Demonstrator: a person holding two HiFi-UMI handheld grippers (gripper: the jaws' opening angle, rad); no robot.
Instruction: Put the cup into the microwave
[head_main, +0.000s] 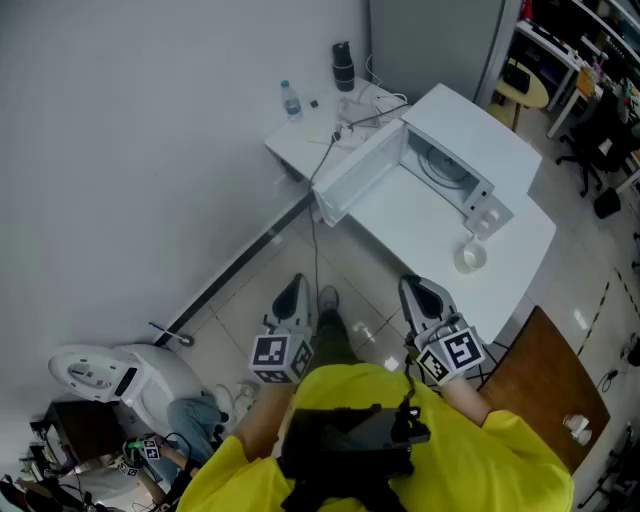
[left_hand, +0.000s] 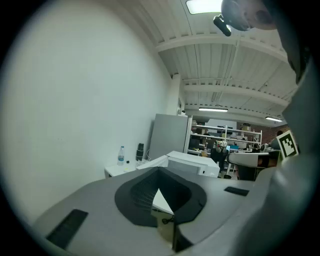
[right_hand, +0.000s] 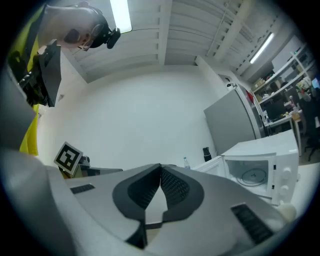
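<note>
White table (head_main: 410, 225) ahead. At left, left gripper (head_main: 292, 292) pinched together, empty, short of the edge. Next, microwave (head_main: 465, 130) with door (head_main: 358, 178) swung wide (turntable (right_hand: 252, 176) bare). Then right gripper (head_main: 417, 290), likewise closed on nothing. Farther right, cup (head_main: 470, 258) upright on the table, near the microwave's front. Looks like the approach step; calls for parting the right jaws, then reaching forward to the cup.

Lab-cum-office workspace: stocked metal shelves (left_hand: 225, 137), swivel chair (head_main: 592, 140), ceiling strip lights (left_hand: 212, 109), cable clutter (head_main: 130, 450) on tiled floor (head_main: 250, 290)

Cup (head_main: 470, 257) near open microwave (head_main: 470, 125) (on white table (head_main: 410, 225))
</note>
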